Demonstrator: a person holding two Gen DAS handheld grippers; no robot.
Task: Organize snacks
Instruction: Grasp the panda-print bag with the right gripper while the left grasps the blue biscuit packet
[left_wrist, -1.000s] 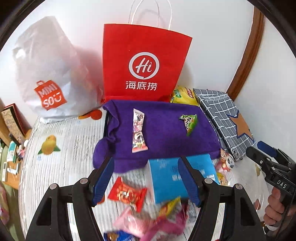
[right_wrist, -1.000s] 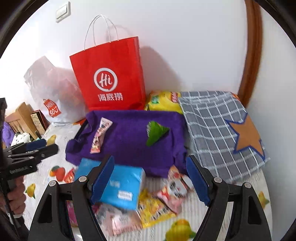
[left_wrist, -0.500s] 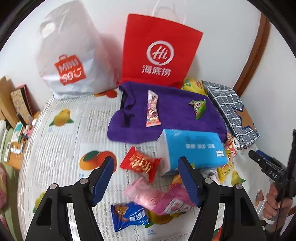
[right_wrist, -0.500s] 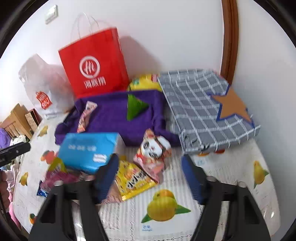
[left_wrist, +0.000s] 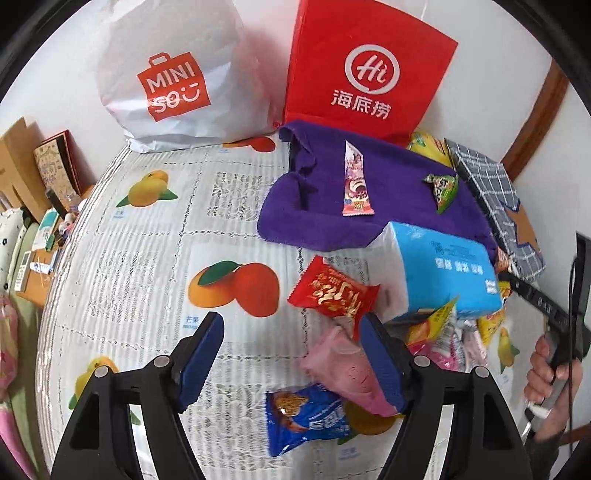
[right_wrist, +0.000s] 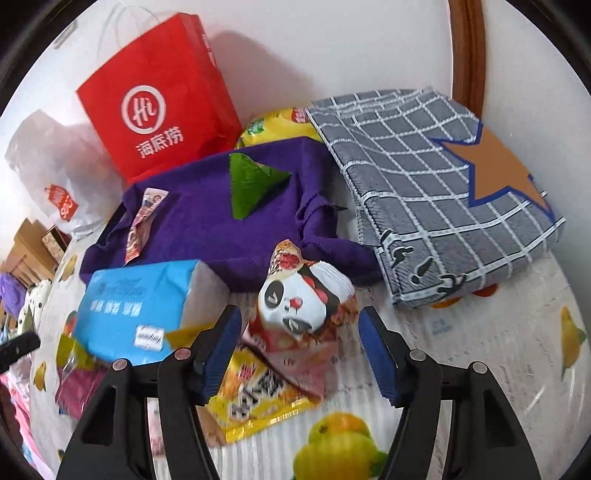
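Both tools tilt down over the tabletop (left_wrist: 155, 258), jaws opening: left tool (left_wrist: 291, 354) empty, right tool (right_wrist: 300, 343) flanking the panda packet (right_wrist: 303, 299) without pinching.

light: bright, even | shadows: soft behind red paper bag (right_wrist: 159, 99) | blur: right view smeared | edges: fisheye-bent, black corners

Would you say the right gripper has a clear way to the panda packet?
Probably yes: the right gripper, jaws opening and empty, frames the panda packet, which lies on top of the pile, uncovered.
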